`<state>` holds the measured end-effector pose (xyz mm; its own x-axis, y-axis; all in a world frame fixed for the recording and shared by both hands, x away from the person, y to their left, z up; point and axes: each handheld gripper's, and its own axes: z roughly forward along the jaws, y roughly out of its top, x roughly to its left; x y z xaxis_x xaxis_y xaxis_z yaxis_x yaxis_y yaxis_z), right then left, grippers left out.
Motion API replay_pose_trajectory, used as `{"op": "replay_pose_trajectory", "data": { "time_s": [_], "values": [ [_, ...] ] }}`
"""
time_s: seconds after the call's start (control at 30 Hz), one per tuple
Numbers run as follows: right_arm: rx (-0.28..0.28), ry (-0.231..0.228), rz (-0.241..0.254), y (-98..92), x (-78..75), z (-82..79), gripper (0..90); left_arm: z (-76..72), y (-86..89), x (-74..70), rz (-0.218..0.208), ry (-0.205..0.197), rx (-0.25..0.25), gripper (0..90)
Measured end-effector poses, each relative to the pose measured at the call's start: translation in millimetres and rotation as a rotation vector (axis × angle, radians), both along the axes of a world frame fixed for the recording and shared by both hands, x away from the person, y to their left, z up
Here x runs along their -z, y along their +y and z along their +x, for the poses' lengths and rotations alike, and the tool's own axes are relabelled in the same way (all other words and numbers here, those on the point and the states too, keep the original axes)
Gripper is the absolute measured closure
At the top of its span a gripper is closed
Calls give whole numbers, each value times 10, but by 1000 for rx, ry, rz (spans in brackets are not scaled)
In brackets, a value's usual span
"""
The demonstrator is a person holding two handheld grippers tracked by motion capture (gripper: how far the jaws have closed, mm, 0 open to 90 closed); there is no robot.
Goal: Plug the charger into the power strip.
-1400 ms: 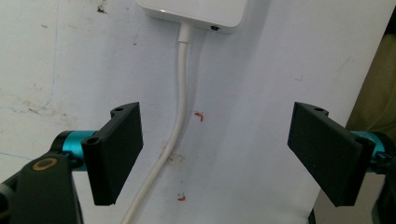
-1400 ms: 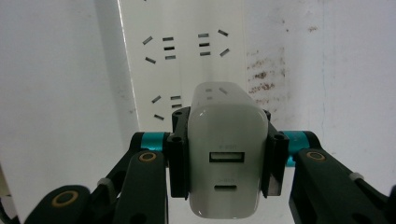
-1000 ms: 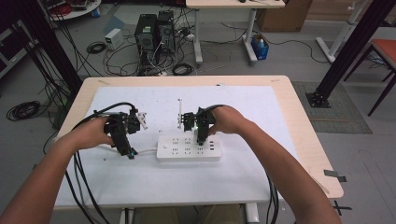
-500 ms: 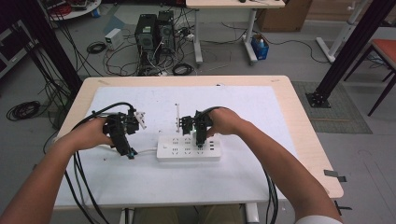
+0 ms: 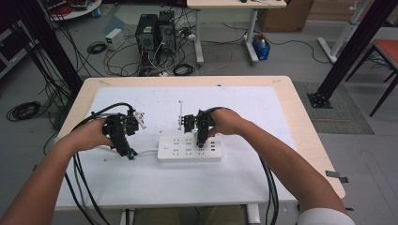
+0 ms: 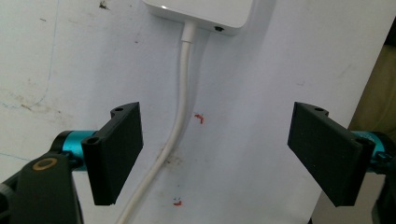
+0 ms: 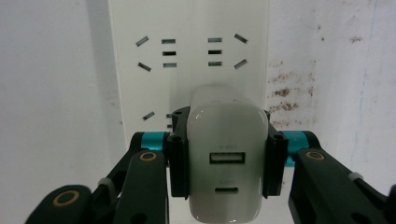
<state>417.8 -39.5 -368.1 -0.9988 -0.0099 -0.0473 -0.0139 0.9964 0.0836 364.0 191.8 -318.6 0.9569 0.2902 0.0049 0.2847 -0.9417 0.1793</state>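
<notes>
My right tool [image 7: 227,154] is clenched on a white charger [image 7: 227,163], its two black jaws pressing the charger's left and right sides. The charger's face, with two ports one above the other, points back at the camera riding on the tool. Beneath it lies a white power strip [image 7: 189,70], whose empty socket slots show just beyond the charger. In the high view, the right tool [image 5: 201,136] stands over the right half of the power strip [image 5: 187,149], which lies in the middle of the white tabletop [image 5: 263,117].

My left tool [image 6: 219,154] is released, jaws spread wide with nothing between them except the strip's white cord [image 6: 180,112], which runs along the tabletop from the strip's end. In the high view, the left tool [image 5: 126,147] hovers just beside the left end of the strip, over that cord [image 5: 145,152].

I judge that the step in hand is plugging the charger into the strip. I cannot tell whether its prongs have entered a socket. The next move calls for pressing the charger straight down with its prongs lined up to the slots. The left tool could steady the strip's end so that it does not slide or tip.
</notes>
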Motion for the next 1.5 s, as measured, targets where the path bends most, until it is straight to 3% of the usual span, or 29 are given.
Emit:
{"op": "replay_pose_trajectory", "data": {
  "time_s": [0.07,0.13,0.33,0.7,0.87,1.03,1.07,1.1,1.13,1.23,1.3,1.33,1.47,1.5],
  "values": [
    [-18,-30,-11,25,13,-40,629,9,-6,1,2,1,9,182],
    [-13,-33,-17,31,22,-46,629,7,-16,11,-2,1,7,182],
    [20,24,29,-29,37,35,629,-2,-19,14,-7,0,5,183],
    [36,61,89,-108,66,85,628,-3,4,24,-13,-1,-6,182],
    [36,49,90,-109,71,66,626,6,19,28,-15,-6,-7,183],
    [31,15,56,-71,79,26,614,16,29,30,-25,-23,-14,182],
    [36,13,45,-60,90,24,570,22,38,24,-27,-28,-14,182],
    [44,12,24,-54,114,15,430,21,47,19,-33,-32,-24,182],
    [53,10,39,-61,124,19,366,29,60,11,-35,-40,-24,182],
    [133,47,170,-128,-1,78,242,51,99,3,-43,-44,-38,182],
    [183,32,205,-186,-103,145,192,64,113,-9,-38,-51,-46,182],
    [218,38,207,-215,-149,181,120,68,117,-17,-40,-53,-50,182],
    [314,5,206,-342,-305,244,118,79,117,-59,-52,-62,-55,182],
    [317,4,205,-381,-335,249,118,82,113,-73,-48,-63,-55,182]
  ]
}}
